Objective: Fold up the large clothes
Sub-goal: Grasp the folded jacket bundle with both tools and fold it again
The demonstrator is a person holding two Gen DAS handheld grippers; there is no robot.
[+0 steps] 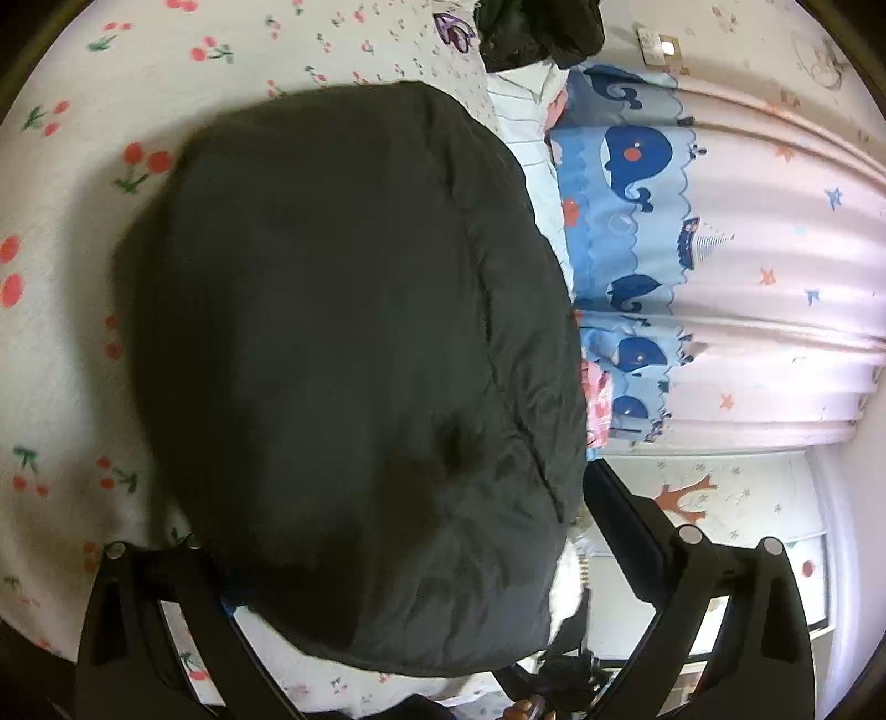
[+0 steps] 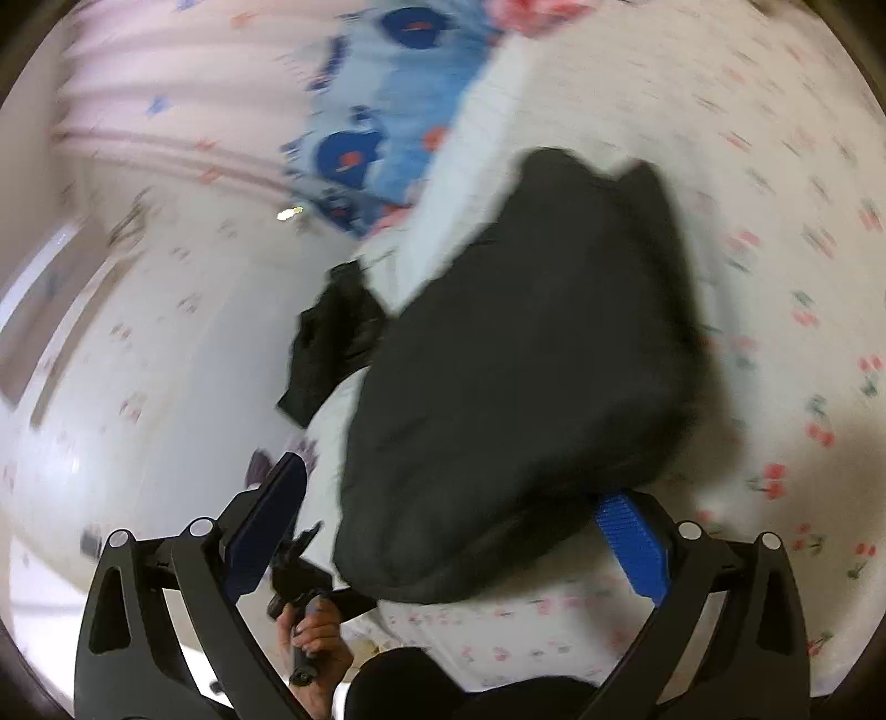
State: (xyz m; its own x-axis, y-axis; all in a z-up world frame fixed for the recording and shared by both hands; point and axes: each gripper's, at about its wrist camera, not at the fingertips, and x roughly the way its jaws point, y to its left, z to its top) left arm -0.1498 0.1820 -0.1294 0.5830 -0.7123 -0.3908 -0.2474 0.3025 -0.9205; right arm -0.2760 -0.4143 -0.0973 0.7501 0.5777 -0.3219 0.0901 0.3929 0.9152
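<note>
The left gripper (image 1: pixel 387 559) hangs over the near edge of a dark padded jacket (image 1: pixel 354 354), jaws spread wide to either side of the bundle; the garment's near edge sits between them, but nothing shows them pressing on it. The jacket lies on the cherry-print bedsheet (image 1: pixel 72 221), already gathered into a compact, rounded block, with a stitched seam curving down its right side. Beyond it, at the far end of the bed, another dark garment (image 1: pixel 537 27) is heaped, and to the right a whale-print curtain (image 1: pixel 637 166) hangs.

The jacket looks puffy and soft (probably a quilted winter coat), so it should be light for its bulk, springy, and inclined to bulge open again once let go. Its shell has a faint sheen and may slip. A good hold, I judge, is at the thick folded near edge or a corner, where layers stack up, not on the smooth top.

In the right wrist view, which is motion-blurred, the right gripper (image 2: pixel 459 531) is likewise splayed, its blue-padded finger (image 2: pixel 631 545) tucked just under the jacket's near corner. The person's left hand (image 2: pixel 315 637) shows below.
</note>
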